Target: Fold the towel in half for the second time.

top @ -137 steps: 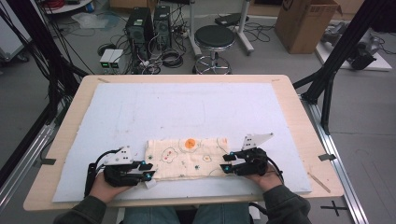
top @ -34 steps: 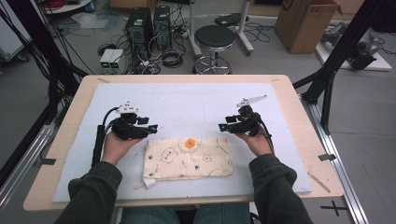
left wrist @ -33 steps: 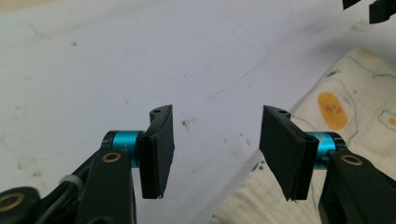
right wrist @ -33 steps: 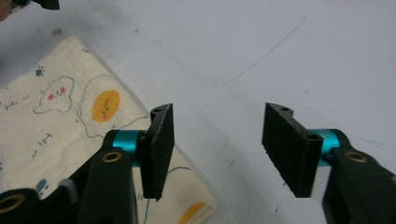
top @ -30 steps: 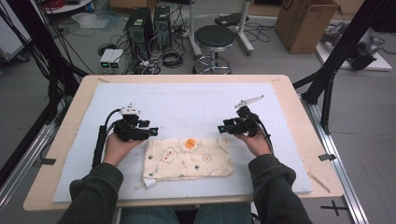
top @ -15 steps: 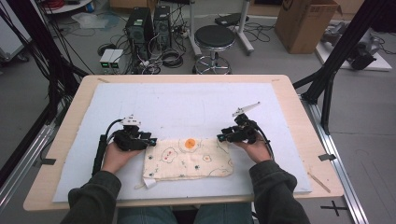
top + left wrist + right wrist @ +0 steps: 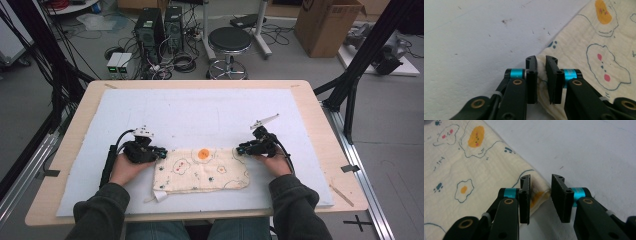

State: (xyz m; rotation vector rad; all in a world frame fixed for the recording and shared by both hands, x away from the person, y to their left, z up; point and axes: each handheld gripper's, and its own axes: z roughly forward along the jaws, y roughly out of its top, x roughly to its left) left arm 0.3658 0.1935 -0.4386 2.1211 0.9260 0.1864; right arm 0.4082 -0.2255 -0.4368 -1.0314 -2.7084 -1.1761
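- Forearms in dark sleeves are seen at the near edge of the pale wooden desk (image 7: 320, 107).
- Between the hands, a cream quilted cloth with printed fried eggs (image 7: 202, 170) lies flat on the white foam mat (image 7: 200, 112).
- Its far left corner is straddled by the left gripper (image 7: 541, 61), whose jaws have just been closing, a narrow gap remaining.
- Its far right corner sits between the jaws of the right gripper (image 7: 541, 180), likewise just closing, not yet pinching.
- Beyond the desk stands a round black stool (image 7: 230, 40).
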